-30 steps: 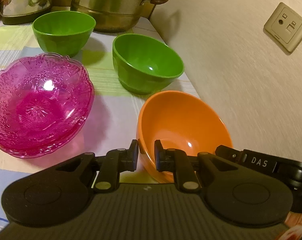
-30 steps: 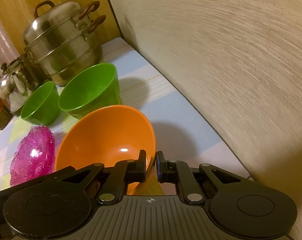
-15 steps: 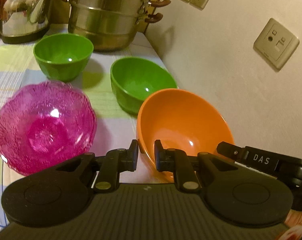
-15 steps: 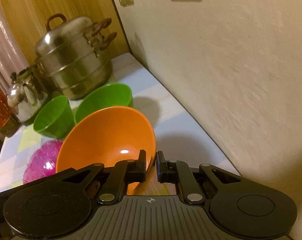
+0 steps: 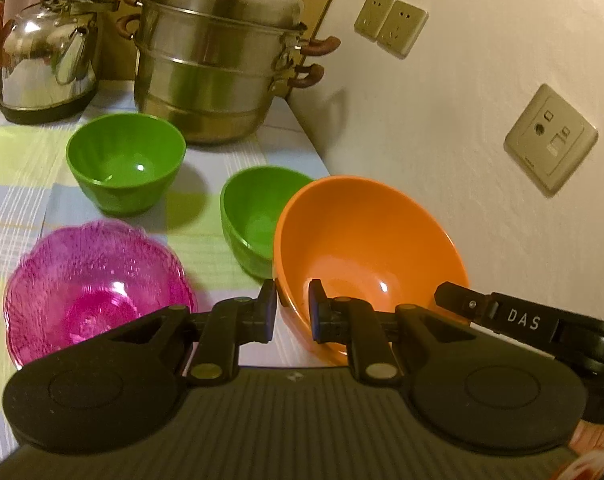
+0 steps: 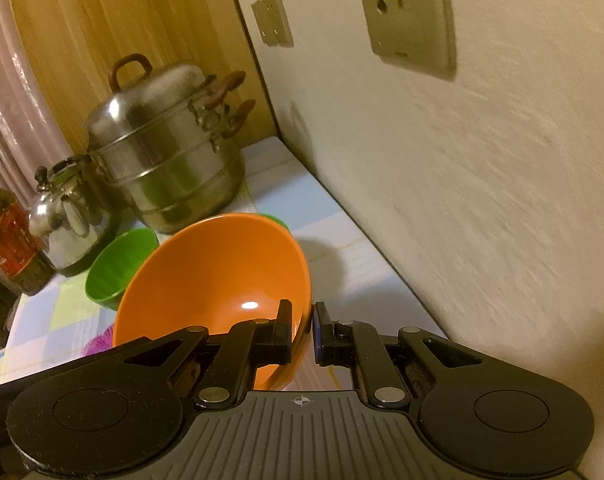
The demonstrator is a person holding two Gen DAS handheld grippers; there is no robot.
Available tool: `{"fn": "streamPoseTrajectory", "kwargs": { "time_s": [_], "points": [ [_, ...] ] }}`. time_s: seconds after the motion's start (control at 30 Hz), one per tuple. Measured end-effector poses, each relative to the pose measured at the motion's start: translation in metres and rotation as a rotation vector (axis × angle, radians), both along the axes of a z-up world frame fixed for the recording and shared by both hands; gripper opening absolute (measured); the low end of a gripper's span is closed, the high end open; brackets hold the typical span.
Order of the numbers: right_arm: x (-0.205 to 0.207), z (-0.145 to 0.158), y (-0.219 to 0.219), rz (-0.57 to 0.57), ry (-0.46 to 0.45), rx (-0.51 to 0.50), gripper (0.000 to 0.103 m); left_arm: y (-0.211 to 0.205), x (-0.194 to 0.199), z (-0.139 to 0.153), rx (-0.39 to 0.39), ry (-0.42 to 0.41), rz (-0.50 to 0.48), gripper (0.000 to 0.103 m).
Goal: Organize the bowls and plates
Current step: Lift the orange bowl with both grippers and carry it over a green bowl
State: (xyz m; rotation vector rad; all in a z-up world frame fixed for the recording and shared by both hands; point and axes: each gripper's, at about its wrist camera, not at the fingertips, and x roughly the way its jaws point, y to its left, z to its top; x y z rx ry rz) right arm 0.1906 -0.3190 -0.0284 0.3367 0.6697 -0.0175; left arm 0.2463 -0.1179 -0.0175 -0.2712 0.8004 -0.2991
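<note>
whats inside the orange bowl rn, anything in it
Nothing shows inside the orange bowl: bare glossy inside with a light glint. The near rim is covered by the fingers clamped on it, so that strip is hidden.

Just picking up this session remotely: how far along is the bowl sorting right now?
Done: the pink glass dishes look nested in one pile, though blur makes that uncertain. In hand: the left gripper and right gripper each clamp the rim of the orange bowl, held tilted off the tablecloth. Left: the far green bowl and near green bowl stand apart, unstacked, and the orange bowl needs a place.
</note>
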Motion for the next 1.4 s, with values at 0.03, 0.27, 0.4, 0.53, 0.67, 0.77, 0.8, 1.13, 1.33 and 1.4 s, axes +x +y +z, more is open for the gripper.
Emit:
{"fn": "streamPoseTrajectory", "kwargs": {
  "time_s": [0.03,0.27,0.4,0.53,0.67,0.77,0.8,1.13,1.33,1.4],
  "points": [
    [0.002,0.001,0.0,0.001,-0.003,0.0,0.01,0.0,0.003,0.002,0.0,-0.004,0.0,0.014],
    [0.02,0.008,0.0,-0.002,-0.014,0.004,0.01,-0.002,0.024,0.009,0.01,-0.02,-0.003,0.014],
    [0.038,0.012,0.0,0.003,-0.019,0.008,0.01,-0.003,0.043,0.012,0.017,-0.03,-0.001,0.014],
    [0.06,0.014,0.002,0.01,-0.019,0.007,0.01,-0.002,0.067,0.011,0.021,-0.02,0.005,0.014],
    [0.085,0.013,0.008,0.024,-0.007,-0.01,0.01,-0.002,0.09,0.006,0.036,0.003,0.013,0.014],
    [0.102,0.008,0.012,0.038,0.005,-0.025,0.01,-0.001,0.106,0.0,0.056,0.019,0.015,0.014],
    [0.107,0.005,0.013,0.042,0.011,-0.028,0.01,-0.001,0.111,-0.003,0.061,0.026,0.015,0.014],
    [0.14,-0.025,0.02,0.062,0.071,-0.069,0.01,-0.003,0.138,-0.027,0.1,0.057,-0.006,0.014],
    [0.146,-0.04,0.022,0.068,0.093,-0.103,0.01,-0.006,0.143,-0.037,0.119,0.062,-0.019,0.014],
    [0.146,-0.043,0.024,0.073,0.093,-0.122,0.01,-0.007,0.143,-0.041,0.128,0.064,-0.02,0.014]
  ]
}}
